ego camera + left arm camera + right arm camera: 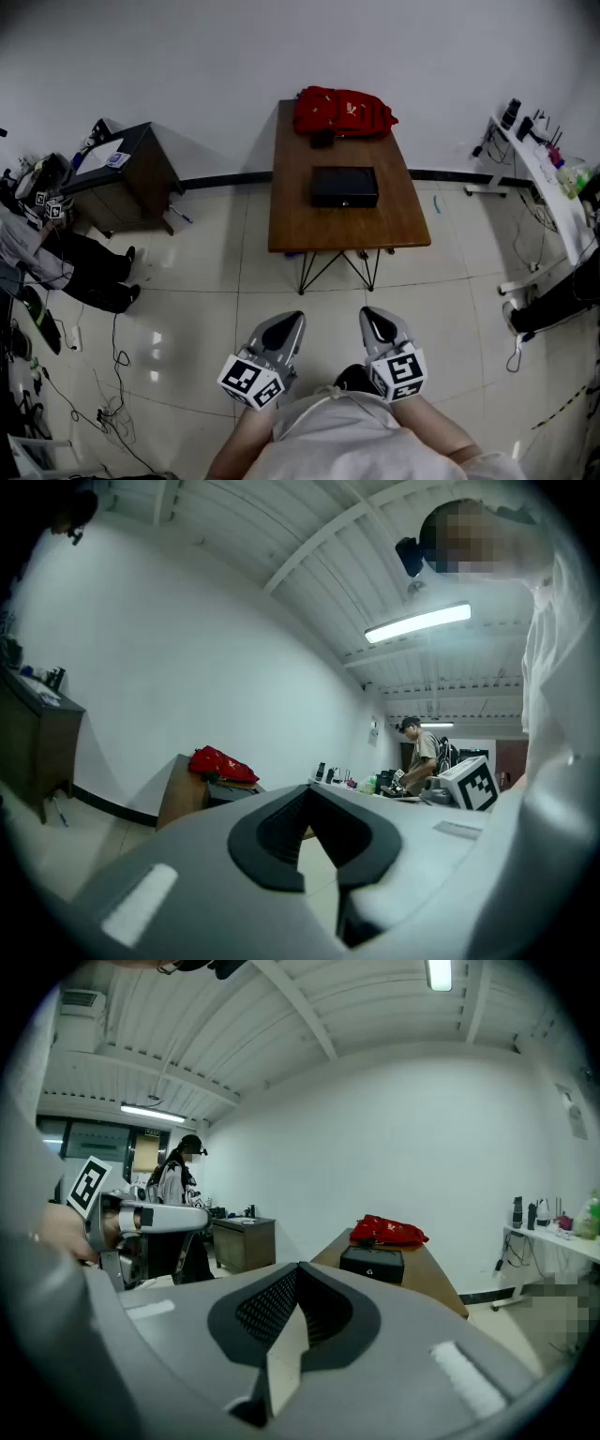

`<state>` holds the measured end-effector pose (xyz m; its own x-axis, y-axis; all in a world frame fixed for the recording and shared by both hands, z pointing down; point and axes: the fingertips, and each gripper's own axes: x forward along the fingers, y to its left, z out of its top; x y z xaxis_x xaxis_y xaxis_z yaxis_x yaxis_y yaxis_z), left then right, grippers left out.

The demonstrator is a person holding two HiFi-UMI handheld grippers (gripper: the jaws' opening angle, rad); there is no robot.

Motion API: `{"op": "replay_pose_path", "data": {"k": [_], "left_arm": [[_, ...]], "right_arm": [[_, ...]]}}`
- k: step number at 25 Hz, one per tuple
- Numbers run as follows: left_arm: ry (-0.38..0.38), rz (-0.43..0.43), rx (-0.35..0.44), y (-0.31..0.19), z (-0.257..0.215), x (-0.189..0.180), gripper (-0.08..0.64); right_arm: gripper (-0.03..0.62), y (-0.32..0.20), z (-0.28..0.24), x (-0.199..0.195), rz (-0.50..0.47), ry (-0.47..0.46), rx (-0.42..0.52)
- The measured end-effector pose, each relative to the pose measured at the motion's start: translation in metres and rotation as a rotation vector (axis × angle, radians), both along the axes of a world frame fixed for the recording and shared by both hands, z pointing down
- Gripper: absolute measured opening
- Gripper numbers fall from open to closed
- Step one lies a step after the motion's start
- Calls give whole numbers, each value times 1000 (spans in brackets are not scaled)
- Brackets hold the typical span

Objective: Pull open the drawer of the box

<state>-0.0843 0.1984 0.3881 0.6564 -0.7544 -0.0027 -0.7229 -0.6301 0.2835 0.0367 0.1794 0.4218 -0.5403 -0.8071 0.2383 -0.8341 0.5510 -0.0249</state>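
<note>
A black box [344, 186] with a small fitting on its front face sits in the middle of a brown table [291, 225], far ahead of me. The right gripper view shows the box [371, 1263] from the front; in the left gripper view the box [230, 791] is small and distant. My left gripper [291, 321] and right gripper [372, 316] hang side by side close to my body, over the tiled floor and well short of the table. Both are shut with nothing between the jaws, as seen along the left gripper [314, 794] and the right gripper [298, 1269].
A red bag [342, 112] lies at the table's far end against the wall. A dark cabinet [131, 173] stands left, with a seated person [56, 244] beside it. A white desk [544, 178] with small items is at the right. Cables [112, 394] trail on the floor.
</note>
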Motion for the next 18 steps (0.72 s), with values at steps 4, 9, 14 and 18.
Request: {"op": "replay_pose_path", "data": {"k": [4,9,14,18], "left_arm": [[12,7,-17,-11,10,2,5],[12,0,-27,-44,17,-1,5],[-1,-14,-25,-97,16,-1,5],[-6,-24,-25,-156,17,5,5]], "right_arm": [[8,-13,9,5,10,9,-15],[8,-47,21,2,6,2,-28],[8,-102,26,-1,-14,-18,-41],[8,-160,22,6,-19,-12,-26]]}}
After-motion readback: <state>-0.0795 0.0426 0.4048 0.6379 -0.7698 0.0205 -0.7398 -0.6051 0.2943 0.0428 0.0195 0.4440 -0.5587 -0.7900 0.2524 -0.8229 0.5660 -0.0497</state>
